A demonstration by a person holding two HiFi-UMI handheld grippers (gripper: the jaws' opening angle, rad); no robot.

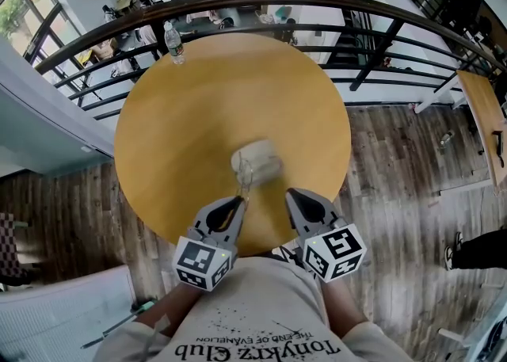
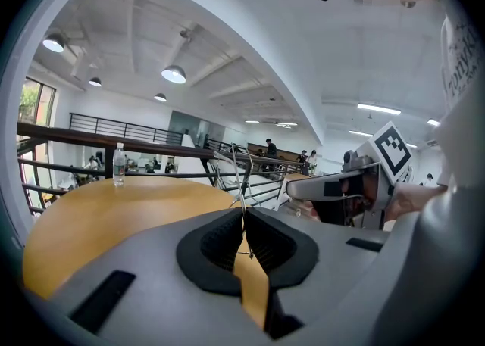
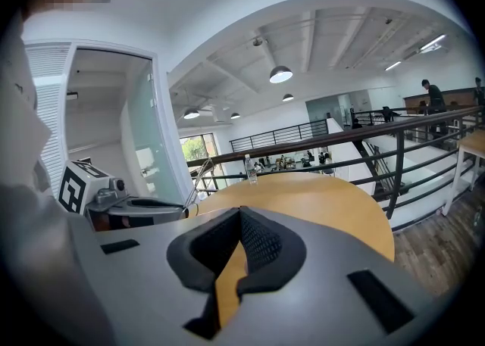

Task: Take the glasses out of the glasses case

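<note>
While the pale glasses case (image 1: pixel 257 162) rests mid-surface (image 1: pixel 174 115), the left claw (image 1: pixel 241 200) pinches the wire glasses (image 2: pixel 241 174) at the case's six o'clock and the right claw (image 1: pixel 290 192) sits closed on nothing, so the removal looks essentially done.

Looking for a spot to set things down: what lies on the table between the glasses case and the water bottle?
Nothing; the head view shows bare tabletop between the glasses case and the water bottle.
</note>
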